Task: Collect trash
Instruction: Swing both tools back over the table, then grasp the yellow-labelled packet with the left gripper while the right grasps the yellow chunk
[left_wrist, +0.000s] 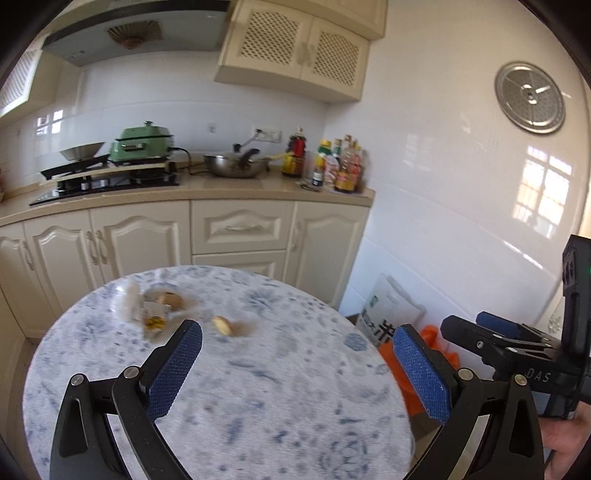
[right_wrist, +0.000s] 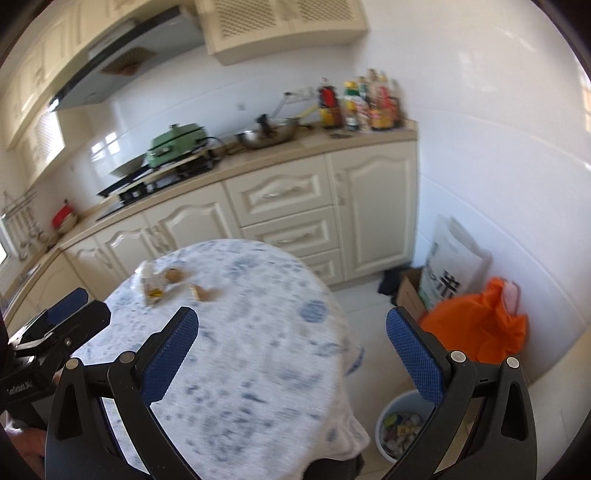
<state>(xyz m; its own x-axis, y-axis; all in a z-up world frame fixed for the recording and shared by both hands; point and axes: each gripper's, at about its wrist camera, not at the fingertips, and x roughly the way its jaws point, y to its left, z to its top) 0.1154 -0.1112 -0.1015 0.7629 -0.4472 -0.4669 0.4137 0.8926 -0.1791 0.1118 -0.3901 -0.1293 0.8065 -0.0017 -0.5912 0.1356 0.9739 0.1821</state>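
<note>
Scraps lie at the far left of a round table (left_wrist: 258, 387) with a blue-flowered cloth: a crumpled white plastic wrapper (left_wrist: 127, 301), a brown peel piece (left_wrist: 170, 299), a small packet with yellow print (left_wrist: 155, 322) and a pale food chunk (left_wrist: 222, 325). The same pile shows in the right wrist view: wrapper (right_wrist: 147, 275), peel (right_wrist: 173, 275), chunk (right_wrist: 201, 292). My left gripper (left_wrist: 295, 363) hovers open above the table, short of the scraps. My right gripper (right_wrist: 291, 349) is open over the table's right edge. A pale blue trash bin (right_wrist: 400, 428) holding litter stands on the floor below the right gripper.
Cream kitchen cabinets (left_wrist: 240, 229) run behind the table, with a stove, green cooker (left_wrist: 144, 142), pan and bottles (left_wrist: 343, 166) on the counter. An orange bag (right_wrist: 476, 325), a white printed sack (right_wrist: 454, 266) and a cardboard box (right_wrist: 408, 291) sit by the right wall.
</note>
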